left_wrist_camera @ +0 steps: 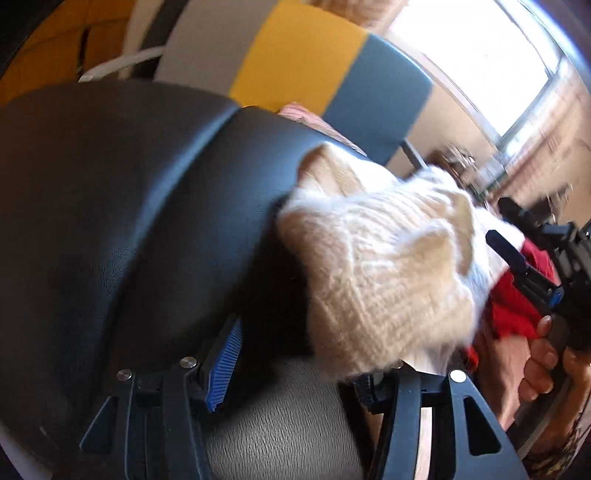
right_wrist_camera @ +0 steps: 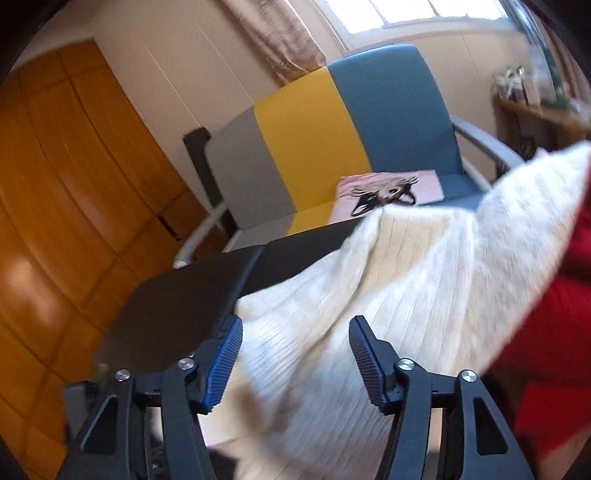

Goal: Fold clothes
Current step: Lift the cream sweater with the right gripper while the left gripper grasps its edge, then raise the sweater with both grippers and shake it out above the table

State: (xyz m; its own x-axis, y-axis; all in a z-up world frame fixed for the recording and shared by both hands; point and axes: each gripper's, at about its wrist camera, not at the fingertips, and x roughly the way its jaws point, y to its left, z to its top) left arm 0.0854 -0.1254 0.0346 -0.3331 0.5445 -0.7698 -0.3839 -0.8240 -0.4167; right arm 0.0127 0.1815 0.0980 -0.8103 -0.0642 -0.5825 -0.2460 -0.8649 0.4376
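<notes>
A cream cable-knit sweater (left_wrist_camera: 376,266) lies bunched on the black padded surface (left_wrist_camera: 110,203). One edge hangs over the right finger of my left gripper (left_wrist_camera: 295,358), whose jaws stand wide apart; the left pad touches nothing. In the right wrist view the sweater (right_wrist_camera: 369,280) spreads across the black surface (right_wrist_camera: 184,302) beneath my right gripper (right_wrist_camera: 295,325), which is open with the knit showing in the gap and neither pad pressing on it. A red garment (right_wrist_camera: 561,314) lies against the sweater's right side. The right gripper's fingers (left_wrist_camera: 508,253) appear at the right edge, over the red garment (left_wrist_camera: 517,306).
A grey, yellow and blue striped seat (right_wrist_camera: 314,147) stands behind the black surface, with a folded pink cat-print garment (right_wrist_camera: 391,190) on it. Wooden doors (right_wrist_camera: 74,184) fill the left. A person's hand (left_wrist_camera: 543,354) grips the right tool. A window (right_wrist_camera: 406,14) is at the back.
</notes>
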